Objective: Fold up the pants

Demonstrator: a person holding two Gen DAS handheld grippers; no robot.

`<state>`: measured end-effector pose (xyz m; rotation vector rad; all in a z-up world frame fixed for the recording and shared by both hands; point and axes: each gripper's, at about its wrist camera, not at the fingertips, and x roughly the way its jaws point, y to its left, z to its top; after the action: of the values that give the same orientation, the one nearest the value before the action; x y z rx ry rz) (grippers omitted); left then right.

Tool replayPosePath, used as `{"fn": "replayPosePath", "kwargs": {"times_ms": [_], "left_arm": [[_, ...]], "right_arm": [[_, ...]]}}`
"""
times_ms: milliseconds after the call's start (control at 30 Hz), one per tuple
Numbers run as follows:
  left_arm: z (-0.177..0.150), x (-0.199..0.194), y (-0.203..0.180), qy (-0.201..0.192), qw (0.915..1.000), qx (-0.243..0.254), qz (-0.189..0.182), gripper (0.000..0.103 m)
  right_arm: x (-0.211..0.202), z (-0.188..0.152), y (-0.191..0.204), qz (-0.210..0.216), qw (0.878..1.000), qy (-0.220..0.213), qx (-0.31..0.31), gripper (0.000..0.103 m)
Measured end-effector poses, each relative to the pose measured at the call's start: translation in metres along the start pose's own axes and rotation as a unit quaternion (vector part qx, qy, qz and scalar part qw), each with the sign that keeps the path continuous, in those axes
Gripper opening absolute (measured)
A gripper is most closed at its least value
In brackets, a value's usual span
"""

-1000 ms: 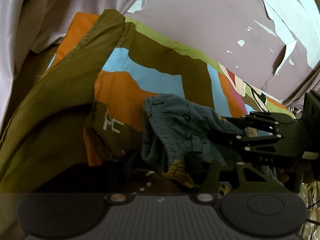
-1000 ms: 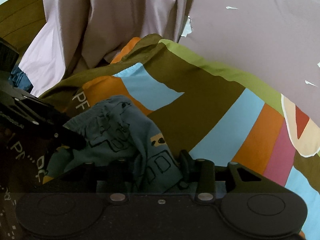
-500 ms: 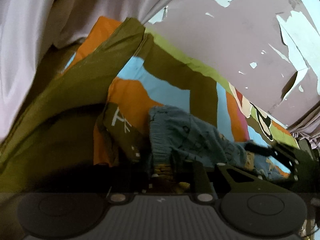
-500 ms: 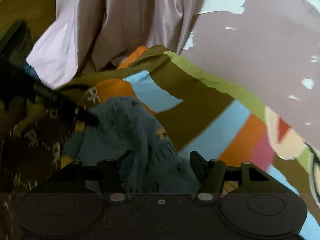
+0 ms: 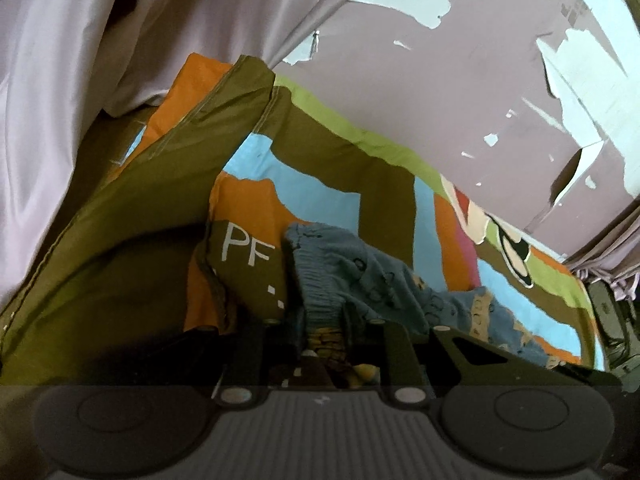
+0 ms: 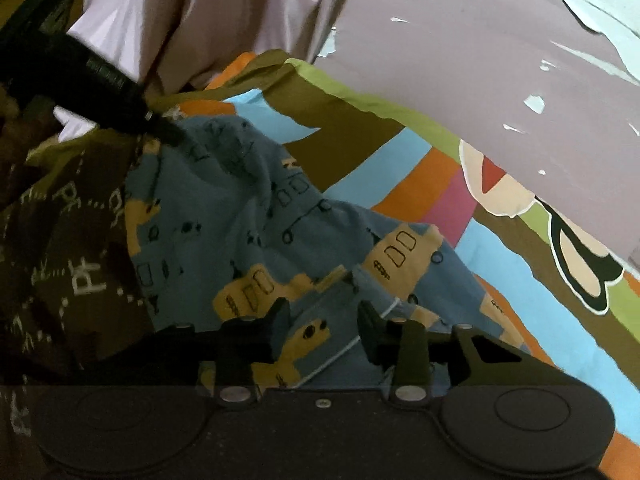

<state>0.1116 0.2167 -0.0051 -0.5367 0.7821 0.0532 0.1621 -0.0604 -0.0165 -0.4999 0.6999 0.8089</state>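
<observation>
Small blue pants (image 6: 256,220) with yellow bus prints lie stretched over a colourful striped bedsheet (image 6: 384,168). In the left wrist view the pants (image 5: 360,276) run from my left gripper (image 5: 320,312) toward the right. The left gripper is shut on the gathered waistband, which bunches between the fingers. In the right wrist view the left gripper's tip (image 6: 164,130) pinches the far end of the pants. My right gripper (image 6: 324,320) sits over the near end with its jaws apart, and cloth with a white drawstring lies in the gap.
A pale pink curtain (image 5: 100,40) hangs at the back left. A mauve wall with peeling paint (image 5: 460,80) stands behind the bed. A dark brown cushion or cloth printed with white letters (image 6: 80,248) lies left of the pants.
Both grippers have moved apart, and the pants went from a bunched heap to a stretched length. The right gripper's jaws have opened wider on the cloth.
</observation>
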Motion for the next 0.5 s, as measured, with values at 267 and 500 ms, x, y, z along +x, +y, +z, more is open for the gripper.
{"fn": "replayPosePath", "kwargs": {"times_ms": [267,500], "left_arm": [[0.004,-0.017,-0.017,-0.021,0.999,0.0,-0.039,0.021],[0.002,-0.03,-0.038,-0.032,0.9981,0.027,-0.046,0.021]], "right_arm": [[0.027,0.007,-0.023,0.051,0.997,0.013,0.061,0.049],[-0.004,-0.011,-0.027,0.031,0.994,-0.003,0.101,0.05]]}}
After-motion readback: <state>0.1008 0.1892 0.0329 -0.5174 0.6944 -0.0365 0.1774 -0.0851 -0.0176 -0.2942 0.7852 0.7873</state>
